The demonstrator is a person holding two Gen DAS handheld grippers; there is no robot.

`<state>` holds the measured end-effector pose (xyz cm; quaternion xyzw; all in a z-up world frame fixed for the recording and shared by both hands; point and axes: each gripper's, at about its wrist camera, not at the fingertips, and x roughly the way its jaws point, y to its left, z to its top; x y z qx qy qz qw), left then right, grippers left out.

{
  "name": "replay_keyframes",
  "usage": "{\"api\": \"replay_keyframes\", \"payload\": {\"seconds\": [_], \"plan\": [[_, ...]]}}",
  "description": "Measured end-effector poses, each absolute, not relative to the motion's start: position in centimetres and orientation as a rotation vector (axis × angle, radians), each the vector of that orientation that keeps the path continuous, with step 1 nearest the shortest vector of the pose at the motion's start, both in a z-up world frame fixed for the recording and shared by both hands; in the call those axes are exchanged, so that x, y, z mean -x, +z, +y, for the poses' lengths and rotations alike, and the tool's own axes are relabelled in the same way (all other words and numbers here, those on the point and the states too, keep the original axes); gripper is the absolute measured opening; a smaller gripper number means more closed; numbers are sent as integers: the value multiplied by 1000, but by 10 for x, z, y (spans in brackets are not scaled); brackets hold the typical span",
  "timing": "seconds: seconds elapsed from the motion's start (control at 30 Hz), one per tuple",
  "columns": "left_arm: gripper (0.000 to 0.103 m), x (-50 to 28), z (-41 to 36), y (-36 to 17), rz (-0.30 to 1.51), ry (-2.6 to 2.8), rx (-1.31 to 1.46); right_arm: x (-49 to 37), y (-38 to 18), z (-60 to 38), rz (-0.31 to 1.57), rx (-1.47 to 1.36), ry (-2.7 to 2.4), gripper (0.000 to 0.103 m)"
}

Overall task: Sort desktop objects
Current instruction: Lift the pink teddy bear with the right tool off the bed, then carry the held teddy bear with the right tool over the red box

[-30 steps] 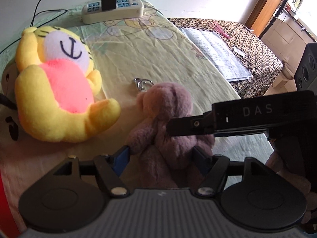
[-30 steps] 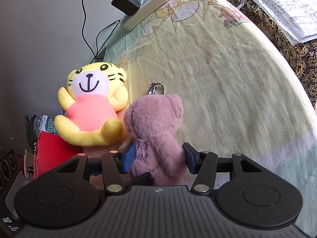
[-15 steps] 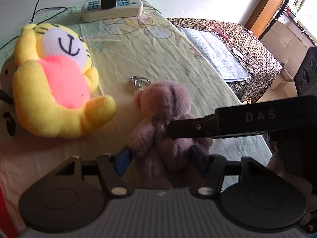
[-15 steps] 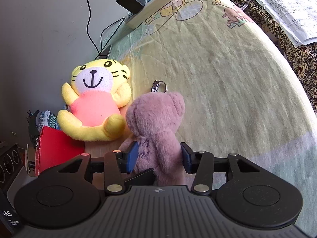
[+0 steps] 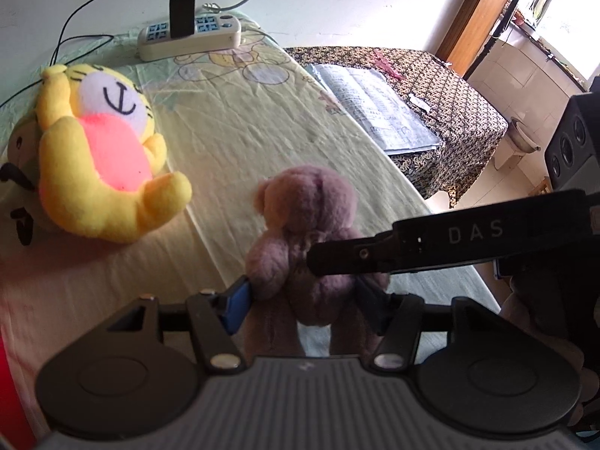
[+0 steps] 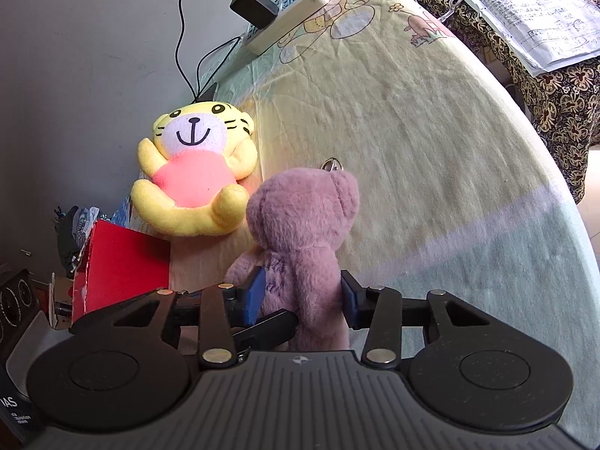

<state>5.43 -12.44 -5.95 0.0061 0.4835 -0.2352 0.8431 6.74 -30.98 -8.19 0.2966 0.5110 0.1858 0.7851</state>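
A purple plush bear [image 5: 307,206] stands upright with its back to both cameras, over the yellow tablecloth [image 5: 262,120]. My left gripper [image 5: 303,305] is shut on its lower body, blue pads pressed to both sides. My right gripper [image 6: 302,294] is shut on the bear [image 6: 300,217] at the waist. One right finger [image 5: 412,247] crosses the bear's front in the left wrist view. A yellow tiger plush [image 5: 101,157] with a pink belly lies to the left; in the right wrist view the tiger [image 6: 195,180] is just beyond the bear. A metal keyring [image 6: 332,165] shows behind the bear's head.
A white power strip [image 5: 189,35] with a black charger plugged in sits at the table's far edge by the wall. A red box [image 6: 123,266] stands at the near left. Papers [image 5: 375,108] lie on a patterned side table to the right, and a black speaker [image 5: 573,146] stands beyond it.
Both pairs of jaws have narrowed onto the purple bear. The bear has moved up and slightly away from the yellow tiger, and its keyring is now hidden in the left wrist view.
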Motion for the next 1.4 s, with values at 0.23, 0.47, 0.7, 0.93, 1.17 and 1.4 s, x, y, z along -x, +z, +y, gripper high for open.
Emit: {"api": "replay_keyframes", "payload": {"seconds": [0.23, 0.47, 0.7, 0.93, 1.17, 1.4], "plan": [[61, -40, -108, -42, 966, -484, 12, -56, -69, -299, 1054, -652, 425, 44], [61, -26, -73, -11, 870, -476, 27, -47, -39, -271, 963, -640, 467, 44], [61, -10, -11, 23, 771, -443, 37, -42, -10, -217, 881, -643, 528, 44], [61, 7, 68, 51, 684, -370, 68, -39, 19, -139, 816, -619, 633, 43], [61, 18, 141, 63, 641, -281, 91, -45, 30, -65, 788, -575, 732, 43], [61, 17, 188, 48, 672, -227, 103, -48, 20, -11, 806, -520, 770, 43]]}}
